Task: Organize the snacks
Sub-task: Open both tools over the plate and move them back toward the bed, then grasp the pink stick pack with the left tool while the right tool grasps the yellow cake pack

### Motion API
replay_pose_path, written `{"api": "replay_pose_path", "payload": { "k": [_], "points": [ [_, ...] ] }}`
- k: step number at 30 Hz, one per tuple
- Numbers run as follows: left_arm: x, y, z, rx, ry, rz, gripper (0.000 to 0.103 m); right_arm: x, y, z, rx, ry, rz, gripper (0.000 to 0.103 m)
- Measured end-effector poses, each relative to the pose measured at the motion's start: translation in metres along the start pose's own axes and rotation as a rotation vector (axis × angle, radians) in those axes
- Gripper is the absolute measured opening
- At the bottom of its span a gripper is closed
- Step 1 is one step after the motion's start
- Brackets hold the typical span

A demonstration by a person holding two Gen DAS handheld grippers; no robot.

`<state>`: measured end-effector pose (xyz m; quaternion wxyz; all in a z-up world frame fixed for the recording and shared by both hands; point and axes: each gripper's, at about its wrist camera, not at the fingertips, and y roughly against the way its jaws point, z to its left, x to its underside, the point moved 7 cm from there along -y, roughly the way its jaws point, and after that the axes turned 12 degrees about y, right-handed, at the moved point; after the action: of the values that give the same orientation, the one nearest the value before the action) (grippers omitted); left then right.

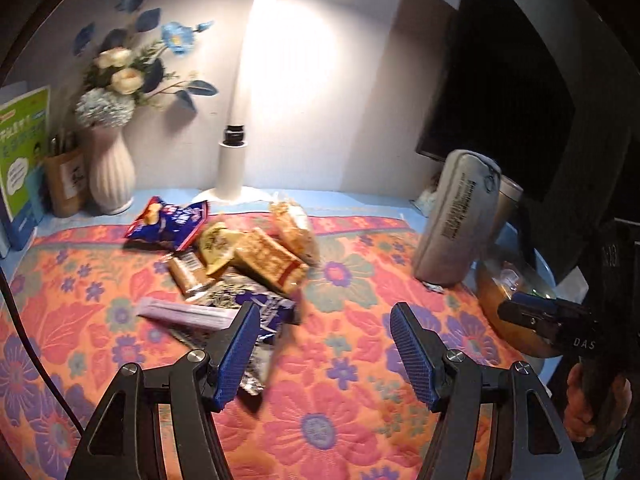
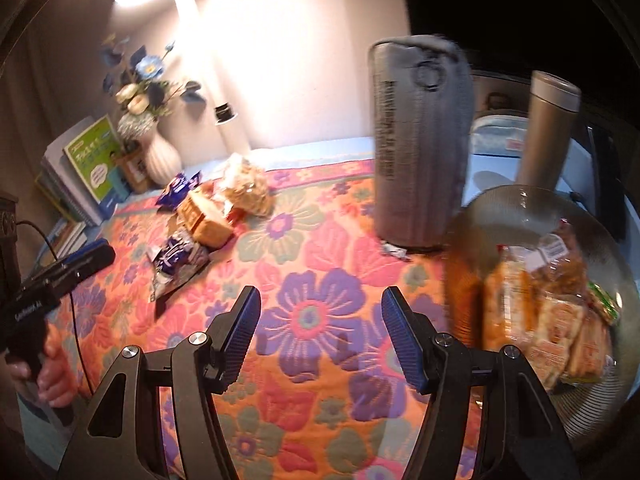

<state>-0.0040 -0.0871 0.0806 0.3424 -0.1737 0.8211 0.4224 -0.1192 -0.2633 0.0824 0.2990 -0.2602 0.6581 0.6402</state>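
Note:
A heap of snack packets (image 1: 236,256) lies on the flowered cloth (image 1: 352,360): a blue chip bag (image 1: 168,222), tan biscuit packs (image 1: 270,260) and a blue-and-silver wrapper (image 1: 260,312). My left gripper (image 1: 320,316) stands open just in front of the heap, with nothing between its fingers. In the right wrist view the heap (image 2: 208,212) sits far left. There my right gripper (image 2: 320,308) is open and empty over the cloth (image 2: 304,320). To its right a glass bowl (image 2: 520,216) holds several orange snack packs (image 2: 532,312). The right gripper's body (image 1: 552,316) shows at the left view's right edge, the left one's (image 2: 60,272) opposite.
A grey pouch (image 2: 416,140) stands upright beside the bowl, a metal tumbler (image 2: 548,124) behind it. Against the back wall are a white lamp (image 1: 236,160), a white vase of flowers (image 1: 112,172), a pen holder (image 1: 66,180) and books (image 1: 20,160). A dark monitor (image 1: 500,80) hangs at right.

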Motion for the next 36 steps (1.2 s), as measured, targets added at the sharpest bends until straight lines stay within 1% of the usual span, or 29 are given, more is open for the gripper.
{"api": "replay_pose_path", "payload": {
  "k": [3, 6, 10, 12, 14, 16, 17, 19, 20, 21, 23, 25, 26, 31, 33, 36],
  "points": [
    [-0.006, 0.006, 0.035, -0.046, 0.054, -0.016, 0.065, -0.004, -0.015, 0.021, -0.03, 0.039, 0.025, 0.062],
    [-0.008, 0.006, 0.068, -0.094, 0.106, -0.014, 0.065, -0.007, -0.03, 0.039, -0.061, 0.072, 0.052, 0.062],
    [-0.006, -0.003, 0.09, -0.103, 0.147, 0.008, 0.065, -0.011, -0.05, 0.06, -0.102, 0.107, 0.086, 0.062],
    [-0.005, -0.01, 0.093, -0.096, 0.132, 0.024, 0.065, -0.012, -0.06, 0.071, -0.129, 0.125, 0.105, 0.062],
    [-0.007, -0.017, 0.088, -0.081, 0.095, 0.042, 0.066, -0.013, -0.07, 0.08, -0.145, 0.14, 0.123, 0.062],
    [-0.009, -0.027, 0.085, -0.075, 0.047, 0.059, 0.079, -0.018, -0.078, 0.086, -0.154, 0.157, 0.134, 0.062],
    [-0.01, -0.031, 0.085, -0.08, 0.027, 0.062, 0.087, -0.02, -0.081, 0.087, -0.156, 0.165, 0.136, 0.062],
    [-0.011, -0.038, 0.089, -0.106, -0.005, 0.076, 0.087, -0.026, -0.086, 0.09, -0.151, 0.179, 0.141, 0.062],
    [-0.01, -0.041, 0.091, -0.105, -0.009, 0.094, 0.087, -0.028, -0.089, 0.091, -0.151, 0.186, 0.14, 0.062],
    [-0.009, -0.044, 0.093, -0.089, 0.003, 0.111, 0.087, -0.031, -0.091, 0.093, -0.154, 0.193, 0.138, 0.062],
    [-0.005, -0.05, 0.097, -0.06, 0.056, 0.147, 0.087, -0.038, -0.098, 0.097, -0.157, 0.203, 0.136, 0.062],
    [-0.001, -0.061, 0.105, -0.042, 0.14, 0.207, 0.087, -0.046, -0.105, 0.102, -0.165, 0.207, 0.128, 0.062],
    [0.001, -0.065, 0.108, -0.023, 0.182, 0.224, 0.087, -0.052, -0.109, 0.105, -0.174, 0.208, 0.118, 0.062],
    [-0.004, -0.077, 0.131, 0.093, 0.442, 0.256, 0.087, -0.08, -0.125, 0.124, -0.197, 0.253, 0.068, 0.062],
    [-0.009, -0.078, 0.134, 0.106, 0.487, 0.243, 0.087, -0.087, -0.133, 0.133, -0.186, 0.286, 0.059, 0.062],
    [-0.016, -0.084, 0.134, 0.098, 0.509, 0.239, 0.087, -0.093, -0.153, 0.145, -0.128, 0.356, 0.057, 0.062]
  ]
}}
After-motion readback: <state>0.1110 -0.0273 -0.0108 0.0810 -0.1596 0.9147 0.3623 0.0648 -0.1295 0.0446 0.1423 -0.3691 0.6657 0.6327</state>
